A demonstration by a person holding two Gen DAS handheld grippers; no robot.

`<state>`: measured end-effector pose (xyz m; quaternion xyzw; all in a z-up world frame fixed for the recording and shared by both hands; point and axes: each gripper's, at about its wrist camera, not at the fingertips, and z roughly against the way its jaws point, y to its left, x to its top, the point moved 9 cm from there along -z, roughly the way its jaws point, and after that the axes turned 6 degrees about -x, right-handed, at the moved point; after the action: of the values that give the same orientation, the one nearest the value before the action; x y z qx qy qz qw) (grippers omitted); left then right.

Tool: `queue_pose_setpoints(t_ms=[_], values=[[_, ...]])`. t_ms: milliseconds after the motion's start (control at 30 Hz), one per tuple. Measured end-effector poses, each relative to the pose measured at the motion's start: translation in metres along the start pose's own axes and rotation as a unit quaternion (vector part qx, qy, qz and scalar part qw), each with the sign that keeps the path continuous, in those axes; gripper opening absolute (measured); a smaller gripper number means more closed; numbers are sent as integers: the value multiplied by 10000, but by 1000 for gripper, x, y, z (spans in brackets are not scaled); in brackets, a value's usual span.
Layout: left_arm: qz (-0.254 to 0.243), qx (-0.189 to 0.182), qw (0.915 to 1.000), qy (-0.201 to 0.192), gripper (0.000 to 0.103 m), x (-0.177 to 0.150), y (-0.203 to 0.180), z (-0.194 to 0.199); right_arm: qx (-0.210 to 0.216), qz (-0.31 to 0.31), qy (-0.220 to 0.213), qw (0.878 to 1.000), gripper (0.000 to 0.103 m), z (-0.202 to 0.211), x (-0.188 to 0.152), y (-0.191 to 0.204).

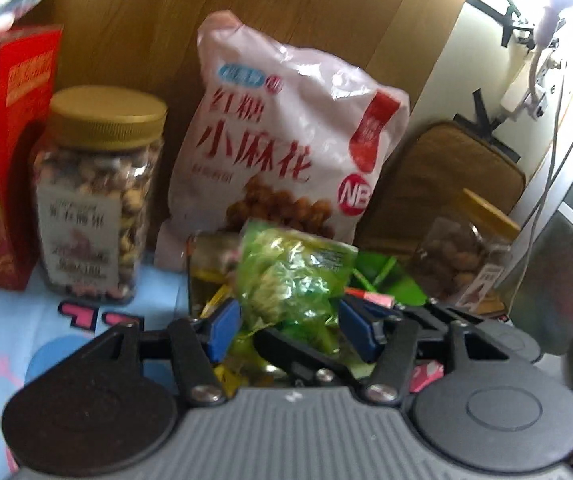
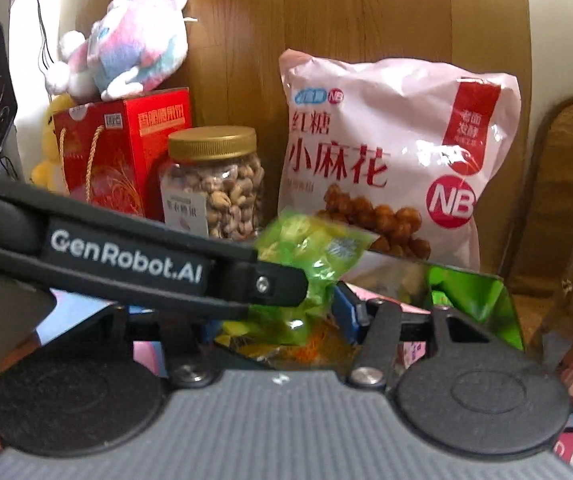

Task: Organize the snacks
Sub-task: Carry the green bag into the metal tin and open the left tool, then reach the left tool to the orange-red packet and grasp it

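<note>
A green bag of wrapped candies [image 1: 290, 276] stands upright between the blue pads of my left gripper [image 1: 290, 322], and both pads touch its sides. In the right wrist view the left gripper's black finger [image 2: 278, 284] crosses from the left and presses into the same green bag [image 2: 310, 248]. My right gripper [image 2: 276, 320] straddles the bag's lower part with its jaws wide; its right pad [image 2: 346, 312] sits beside the bag and its left pad is hidden. Under the bag lies a clear green box [image 2: 470, 300] of small sweets.
Against the wooden board stand a pink snack bag [image 2: 390, 160], a gold-lidded nut jar [image 2: 214, 184] and a red gift box [image 2: 122, 152] with a plush toy [image 2: 126, 48] on top. A second jar [image 1: 466, 256] stands right, before a brown cushion [image 1: 446, 180].
</note>
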<state>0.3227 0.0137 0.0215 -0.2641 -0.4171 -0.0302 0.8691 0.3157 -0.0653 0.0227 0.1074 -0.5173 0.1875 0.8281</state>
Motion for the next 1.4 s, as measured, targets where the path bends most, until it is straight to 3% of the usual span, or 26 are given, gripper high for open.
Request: queue_pose_setpoints(t_ms=[67, 100, 233, 400, 533, 667, 767, 867, 967, 1100, 1133, 1200, 1300, 1400], values=[[-13, 96, 9999, -101, 63, -2, 2, 7, -97, -138, -105, 9998, 72, 8, 3, -6], [-20, 76, 9998, -167, 68, -2, 2, 12, -118, -227, -173, 9995, 73, 15, 5, -9], [-15, -19, 9986, -529, 69, 0, -7, 49, -38, -753, -406, 9963, 73, 59, -2, -20], [-99, -298, 9983, -498, 69, -37, -24, 96, 563, -1237, -140, 9906, 73, 121, -57, -2], [-184, -312, 9992, -139, 71, -95, -23, 125, 1026, -825, 267, 9909, 73, 162, -109, 35], [28, -400, 9986, 350, 71, -151, -12, 148, 932, 82, 431, 9947, 75, 189, -149, 73], [311, -487, 9967, 565, 71, -181, -5, 164, 987, 424, 643, 9921, 76, 195, -167, 94], [685, -753, 9922, 722, 71, -202, -4, 174, 775, 757, 591, 9924, 78, 193, -170, 105], [824, -896, 9900, 716, 71, -213, -7, 175, 774, 679, 593, 9929, 78, 186, -169, 106], [760, -934, 9900, 737, 61, -211, -20, 162, 650, 730, 454, 9942, 59, 187, -166, 110], [692, -860, 9913, 717, 53, -210, -22, 159, 561, 772, 404, 9946, 59, 190, -166, 107], [640, -858, 9911, 793, 50, -209, -27, 152, 171, 776, 282, 9964, 55, 190, -164, 93], [836, -1509, 9792, 1065, 52, -214, -48, 142, -567, 558, 231, 9966, 55, 186, -161, 58], [445, -1732, 9776, 1113, 56, -215, -68, 148, -1023, 209, 181, 9944, 56, 191, -160, 28]])
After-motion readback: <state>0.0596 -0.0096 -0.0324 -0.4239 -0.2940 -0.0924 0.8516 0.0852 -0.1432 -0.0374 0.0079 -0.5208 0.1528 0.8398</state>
